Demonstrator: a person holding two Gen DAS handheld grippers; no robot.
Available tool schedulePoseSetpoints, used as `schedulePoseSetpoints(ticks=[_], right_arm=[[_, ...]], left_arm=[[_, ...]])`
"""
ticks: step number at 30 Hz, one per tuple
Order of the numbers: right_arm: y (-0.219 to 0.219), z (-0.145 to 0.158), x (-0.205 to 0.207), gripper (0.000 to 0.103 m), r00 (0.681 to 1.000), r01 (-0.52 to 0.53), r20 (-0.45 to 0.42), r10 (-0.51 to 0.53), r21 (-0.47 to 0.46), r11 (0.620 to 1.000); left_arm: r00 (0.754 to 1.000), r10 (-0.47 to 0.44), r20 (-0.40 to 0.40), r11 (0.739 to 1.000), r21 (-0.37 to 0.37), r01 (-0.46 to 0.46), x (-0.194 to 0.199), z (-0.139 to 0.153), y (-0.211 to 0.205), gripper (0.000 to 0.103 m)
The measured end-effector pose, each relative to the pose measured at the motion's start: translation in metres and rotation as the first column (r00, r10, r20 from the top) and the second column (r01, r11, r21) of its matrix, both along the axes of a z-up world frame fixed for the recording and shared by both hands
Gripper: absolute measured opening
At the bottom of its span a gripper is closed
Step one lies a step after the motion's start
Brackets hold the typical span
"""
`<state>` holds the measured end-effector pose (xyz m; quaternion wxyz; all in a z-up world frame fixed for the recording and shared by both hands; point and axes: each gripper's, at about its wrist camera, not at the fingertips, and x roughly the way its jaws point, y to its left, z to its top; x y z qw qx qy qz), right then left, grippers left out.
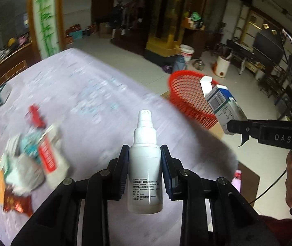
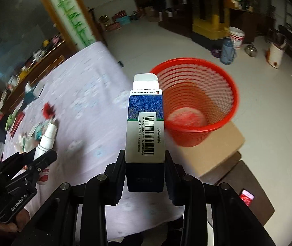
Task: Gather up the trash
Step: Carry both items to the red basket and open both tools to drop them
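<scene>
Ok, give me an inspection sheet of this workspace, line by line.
Surface: table under a pale patterned cloth, blurred by motion.
Job's things: white spray bottle and blue-and-white carton, each held above the table; red mesh basket on a cardboard box beside the table, something pale at its bottom.
Clutter: pile of wrappers and packets on the cloth.
Grippers: left gripper has its fingers shut on the spray bottle; right gripper has its fingers shut on the carton.
Cables: a thin black cable below the right gripper.
Surroundings: tiled floor, white buckets, wooden furniture, a phone on a low stool.
</scene>
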<state>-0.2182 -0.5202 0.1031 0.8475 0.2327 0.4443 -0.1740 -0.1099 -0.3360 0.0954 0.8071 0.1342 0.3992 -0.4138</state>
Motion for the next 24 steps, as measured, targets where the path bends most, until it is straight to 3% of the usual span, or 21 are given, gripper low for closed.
schedulePoseSetpoints(ticks=[8, 20, 21, 24], right_arm=[[-0.065, 0.009, -0.017, 0.037, 0.998, 0.060, 0.025, -0.061, 0.025, 0.998], [-0.142, 0.005, 0.004, 0.037, 0.996, 0.086, 0.028, -0.087, 0.045, 0.995], [-0.145, 0.004, 0.009, 0.037, 0.996, 0.081, 0.025, -0.082, 0.038, 0.996], [-0.152, -0.003, 0.021, 0.039, 0.998, 0.061, 0.015, -0.062, 0.039, 0.997]], left_arm=[[0.997, -0.070, -0.020, 0.996, -0.047, 0.069, 0.009, 0.014, -0.088, 0.029], [0.996, -0.087, -0.022, 0.996, -0.028, 0.086, 0.030, 0.011, -0.203, 0.029], [0.997, -0.077, -0.020, 0.997, -0.027, 0.077, 0.031, 0.011, -0.206, 0.031], [0.999, -0.044, -0.030, 0.998, -0.039, 0.042, 0.038, 0.012, -0.213, 0.055]])
